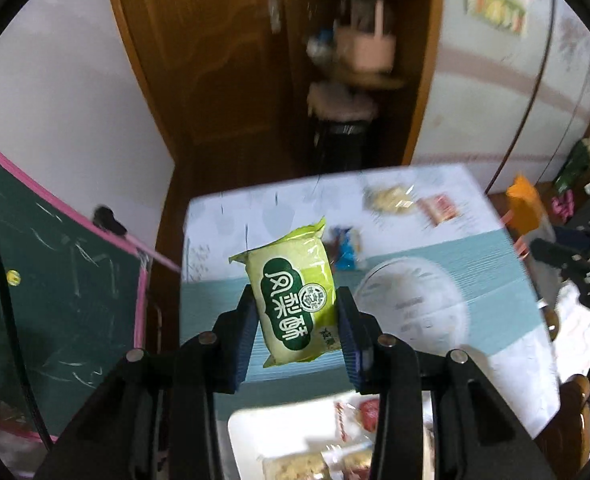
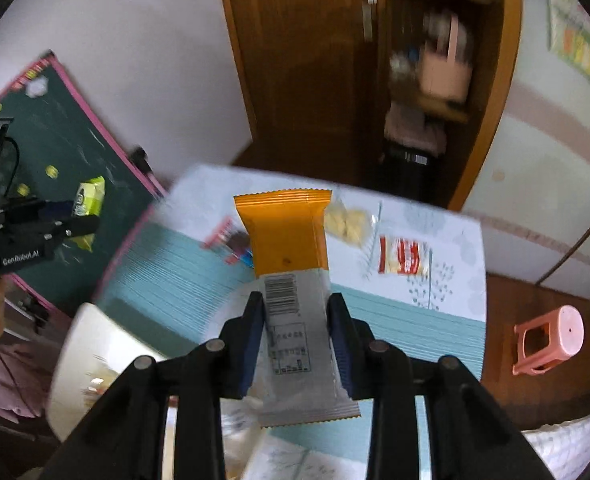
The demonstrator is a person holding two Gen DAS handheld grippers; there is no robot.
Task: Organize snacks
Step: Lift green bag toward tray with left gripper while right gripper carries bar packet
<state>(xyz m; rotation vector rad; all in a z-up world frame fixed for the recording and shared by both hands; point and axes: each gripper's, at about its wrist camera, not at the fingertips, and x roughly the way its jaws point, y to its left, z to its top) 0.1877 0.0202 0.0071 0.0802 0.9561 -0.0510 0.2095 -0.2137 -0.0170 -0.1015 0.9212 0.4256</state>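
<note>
— Now, lower centre of the left wrist view: left gripper, black with blue pads, jaws partly closed and clamped on the sides of a green snack packet printed with white characters. Held clear above the table.

— And below that packet?

— Teal placemat on a pale patterned cloth, with a round white plate just right of the packet. Further back on the table, a blue-wrapped snack, a clear bag of yellow pieces and a red-striped packet, all blurred. White tray at the bottom edge, holding wrapped snacks.

— Right wrist view?

— Right gripper at lower centre, jaws drawn in narrow and gripping a long orange and grey bar wrapper, barcode facing up, orange end pointing away toward the top of the frame. Lifted above the table too. Behind it, the same yellow bag and red-striped packet at upper right of the table. At far left of the frame, the other gripper with its green packet against a green chalkboard. Pink stool at right on the wooden floor.
</note>
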